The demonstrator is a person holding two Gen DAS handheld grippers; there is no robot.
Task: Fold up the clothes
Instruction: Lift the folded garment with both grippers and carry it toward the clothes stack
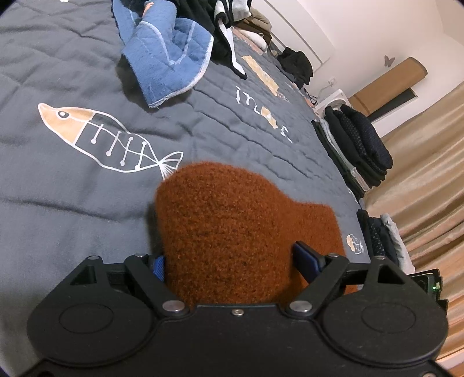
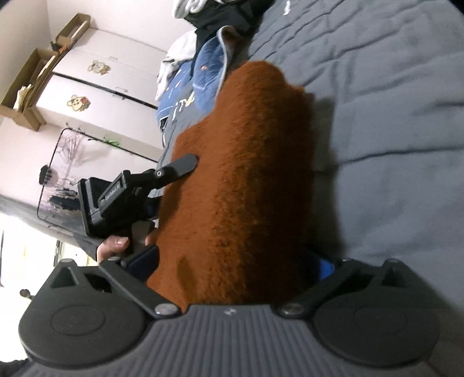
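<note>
A fuzzy rust-brown garment (image 1: 232, 208) lies bunched lengthwise on the grey quilted bedspread (image 1: 58, 72). My left gripper (image 1: 232, 258) has its blue pads against both sides of the thick bundle and is shut on it. From the right wrist view the same garment (image 2: 255, 145) stretches away between the jaws of my right gripper (image 2: 233, 264). Those jaws stand wide open and their pads are off the cloth. The left gripper's upper finger (image 2: 182, 166) presses on the garment's left side, with a person's hand (image 2: 113, 243) behind it.
A blue quilted garment (image 1: 165, 58) and a heap of dark clothes (image 1: 203, 17) lie further up the bed. Folded dark clothes (image 1: 356, 145) are stacked at the bed's edge beside tan curtains (image 1: 420, 188). A white wardrobe (image 2: 95, 75) stands beyond the bed.
</note>
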